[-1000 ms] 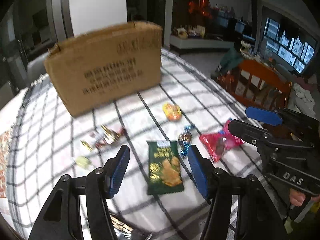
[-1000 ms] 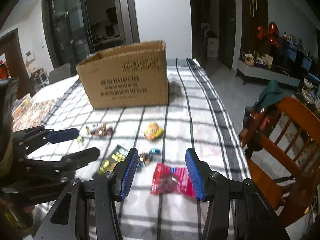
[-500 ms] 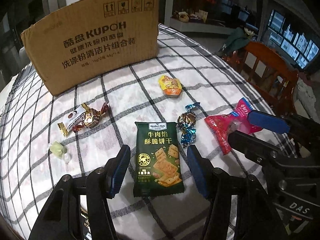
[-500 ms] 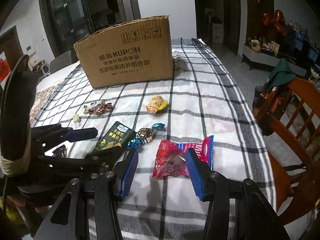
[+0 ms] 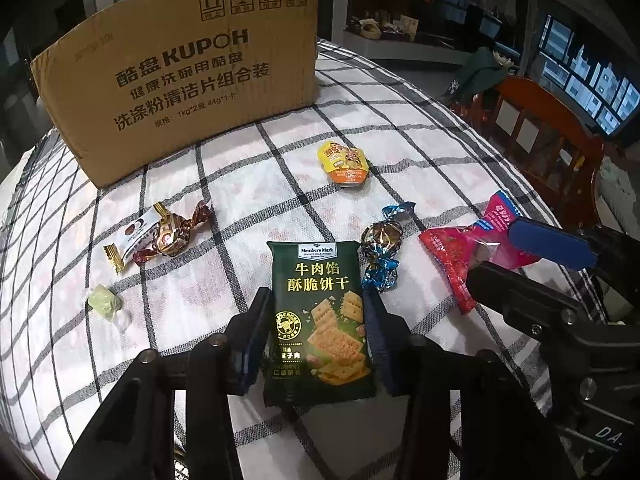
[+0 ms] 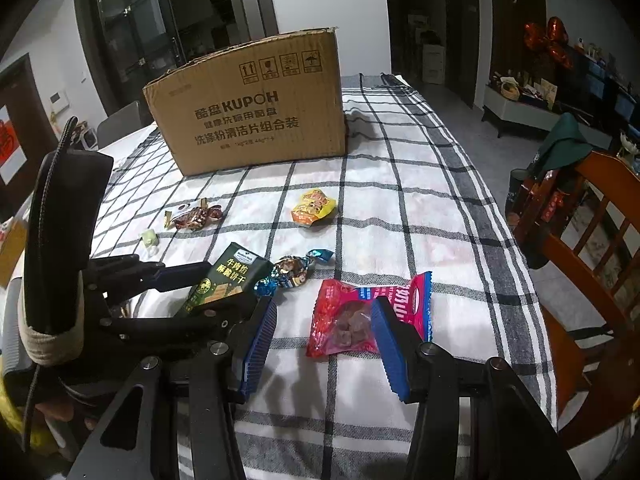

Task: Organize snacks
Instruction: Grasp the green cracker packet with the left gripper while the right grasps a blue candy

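Under your right gripper [image 6: 324, 306] lies a white tablecloth [image 6: 400, 208] with dark checks. To its right stands a brown wooden chair [image 6: 592, 240] with a green cloth [image 6: 560, 144] on its back. Far ahead are shiny red balloons [image 6: 548, 36]. Ahead on the left is a dark glass door [image 6: 132, 40].

Cardboard box [image 5: 180, 68] stands at the far end of the table [image 6: 400, 208], on the checked cloth. Snacks lie on the cloth in front of it. From the left wrist view: small sweet [image 5: 105, 303] far left, two wrapped candies [image 5: 160, 236] touching each other just behind it, cracker packet [image 5: 320, 320] nearest in the centre, foil candy [image 5: 382, 248] just right of the packet, round pouch [image 5: 345, 162] behind them nearer the box, jerky bag [image 6: 360, 316] furthest right. Wooden chair [image 6: 592, 248] stands off the table's right side.
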Tool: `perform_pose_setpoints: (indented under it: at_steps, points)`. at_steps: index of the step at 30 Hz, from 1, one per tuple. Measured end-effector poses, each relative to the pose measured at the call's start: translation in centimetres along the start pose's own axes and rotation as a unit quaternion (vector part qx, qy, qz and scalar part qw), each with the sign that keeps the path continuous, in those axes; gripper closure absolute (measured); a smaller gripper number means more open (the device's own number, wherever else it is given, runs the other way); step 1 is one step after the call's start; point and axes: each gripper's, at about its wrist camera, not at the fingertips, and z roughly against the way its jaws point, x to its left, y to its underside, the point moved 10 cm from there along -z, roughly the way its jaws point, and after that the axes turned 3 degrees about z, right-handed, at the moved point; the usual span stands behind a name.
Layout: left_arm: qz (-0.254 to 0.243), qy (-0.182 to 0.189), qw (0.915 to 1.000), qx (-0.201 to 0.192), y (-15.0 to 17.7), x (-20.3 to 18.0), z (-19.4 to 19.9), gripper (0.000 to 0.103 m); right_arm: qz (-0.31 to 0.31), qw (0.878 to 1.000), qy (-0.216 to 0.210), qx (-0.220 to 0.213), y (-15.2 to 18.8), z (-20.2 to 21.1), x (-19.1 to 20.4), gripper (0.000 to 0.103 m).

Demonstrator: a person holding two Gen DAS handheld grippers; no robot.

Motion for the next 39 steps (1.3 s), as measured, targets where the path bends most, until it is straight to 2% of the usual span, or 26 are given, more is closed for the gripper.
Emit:
perform_pose_setpoints:
  at_steps: [6, 11, 16, 21, 30, 33, 39]
  points:
    - [0.008, 0.006, 0.9999, 0.0, 0.2, 0.0, 0.4, 0.059, 0.003, 1.0, 0.0, -0.002, -0.1, 0.2, 0.2, 0.053]
    - [0.019, 0.007, 0.9997, -0.015, 0.0, 0.4, 1.8, 0.059, -0.001, 1.0, -0.002, -0.006, -0.3, 0.6, 0.2, 0.053]
    - [0.036, 0.007, 0.9986, -0.038, -0.3, 1.2, 4.0, 0.059, -0.005, 1.0, -0.008, -0.006, -0.5, 0.8, 0.5, 0.053]
    - [0.031, -0.011, 0.9971, -0.068, -1.2, 2.1, 6.0, 0.059, -0.008, 1.0, -0.025, -0.012, -1.2, 0.8, 1.2, 0.053]
    - [0.057, -0.021, 0.9953, -0.075, -1.9, 4.1, 6.0, 0.059, -0.016, 0.999, -0.051, 0.001, -2.7, -2.2, 2.6, 0.054]
    - [0.065, -0.024, 0.995, -0.072, -1.9, 4.7, 5.6, 0.059, -0.02, 0.998, -0.051, 0.013, -2.7, -3.6, 2.7, 0.064]
    - [0.075, -0.026, 0.9946, -0.067, -1.8, 5.2, 4.8, 0.059, -0.023, 0.998, -0.041, 0.03, -2.0, -5.3, 2.8, 0.069]
